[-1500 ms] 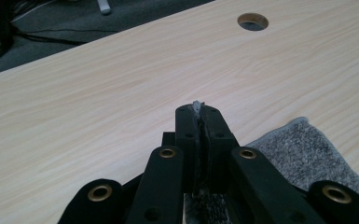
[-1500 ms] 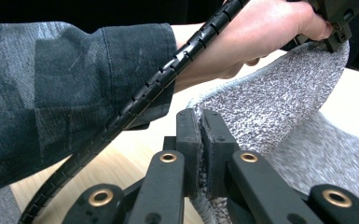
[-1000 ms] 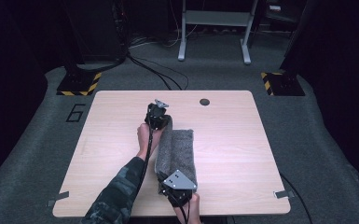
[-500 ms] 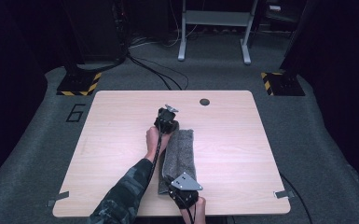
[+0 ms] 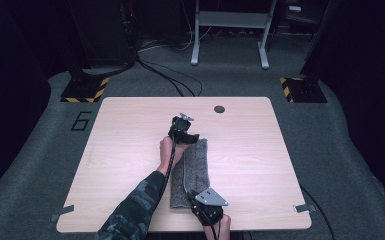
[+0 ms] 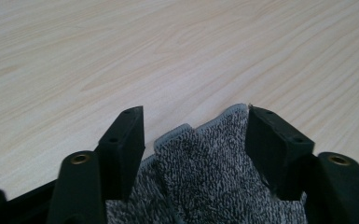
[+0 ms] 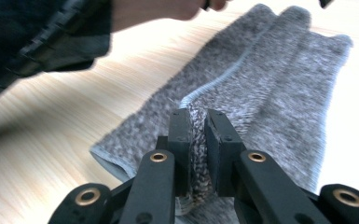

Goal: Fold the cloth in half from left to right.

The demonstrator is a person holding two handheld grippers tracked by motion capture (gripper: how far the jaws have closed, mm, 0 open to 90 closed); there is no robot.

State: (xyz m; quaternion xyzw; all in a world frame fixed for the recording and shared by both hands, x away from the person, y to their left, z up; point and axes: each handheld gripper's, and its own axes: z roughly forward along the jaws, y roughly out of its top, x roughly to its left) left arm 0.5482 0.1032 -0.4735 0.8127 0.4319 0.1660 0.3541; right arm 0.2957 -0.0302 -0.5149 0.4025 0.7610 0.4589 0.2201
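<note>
The grey towel (image 5: 190, 172), folded into a long narrow strip, lies on the wooden table (image 5: 130, 150) slightly right of centre, running from about twelve o'clock down to six o'clock, its near end close to the table's front edge.

At the far end, the left gripper (image 5: 187, 136) has just been opening its jaws. In the left gripper view they stand apart with the towel's corner (image 6: 205, 158) lying loose between them, the pads not pressing on it. At the near end, the right gripper (image 5: 206, 202) is clamped on a fold of the towel (image 7: 196, 135), its jaws nearly together around the pinched cloth, though they have just eased apart slightly.

The main risk, as I judge it, is uneven handling. With only the near end held, any pull from the right hand would drag the whole strip toward six o'clock and slide the stacked layers out of line. The layered far corner, now free, could also spring open or slump. If the right grip loosens further while the cloth is lifted, the fold may slip out and unroll.
</note>
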